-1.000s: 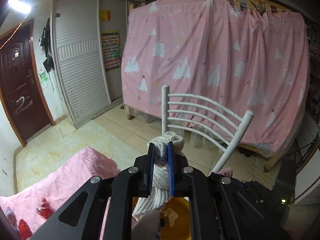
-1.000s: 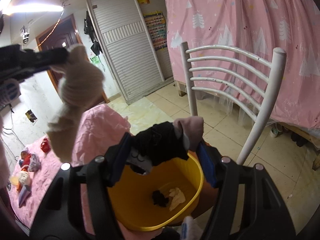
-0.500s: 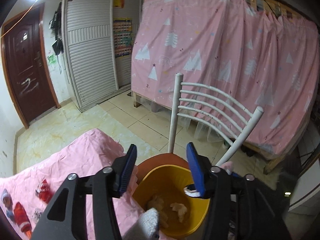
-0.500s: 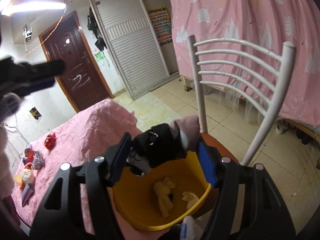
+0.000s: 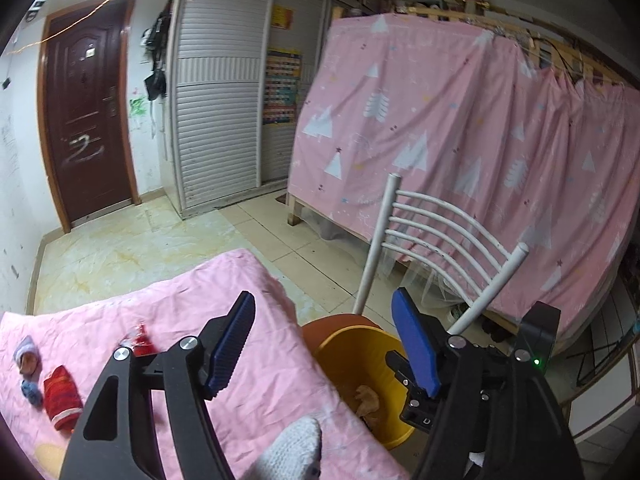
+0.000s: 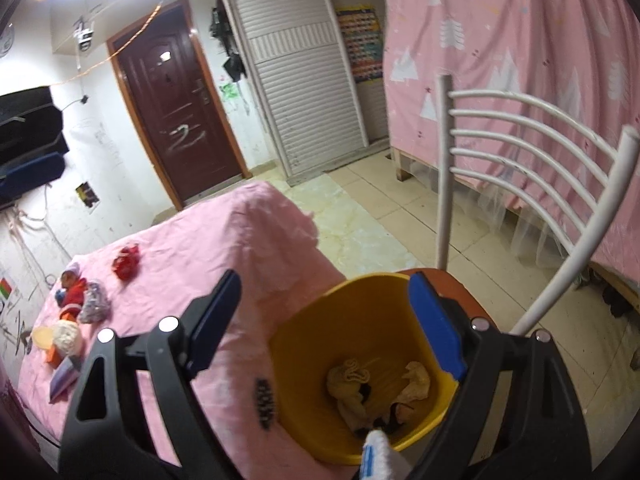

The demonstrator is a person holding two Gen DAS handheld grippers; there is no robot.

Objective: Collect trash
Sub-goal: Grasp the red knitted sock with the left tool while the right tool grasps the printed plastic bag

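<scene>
A yellow bin (image 6: pixel 304 344) stands on a chair's brown seat (image 6: pixel 464 292), against the pink-covered table (image 6: pixel 240 240). Crumpled pale scraps (image 6: pixel 352 384) and a dark piece (image 6: pixel 386 420) lie in its bottom. My right gripper (image 6: pixel 324 320) hovers over the bin, its jaws opening with nothing between them. My left gripper (image 5: pixel 324 344) is over the table edge beside the bin (image 5: pixel 360 356). Its jaws are also opening and hold nothing. Small trash lies on the table: a red piece (image 6: pixel 126 260), a mixed cluster (image 6: pixel 80 296), a white ball (image 6: pixel 66 336) and a red sock-like piece (image 5: pixel 60 400).
The white metal chair back (image 5: pixel 440 240) rises just behind the bin. A bed draped in pink cloth (image 5: pixel 460 140) fills the right side. A tiled floor (image 5: pixel 132 248), a shuttered wardrobe (image 5: pixel 220 120) and a brown door (image 5: pixel 84 112) lie beyond the table.
The left gripper let go of the white knitted sock, and the right one dropped its dark-and-pink bundle. Both jaws spread wide, and both views swung left toward the table.
</scene>
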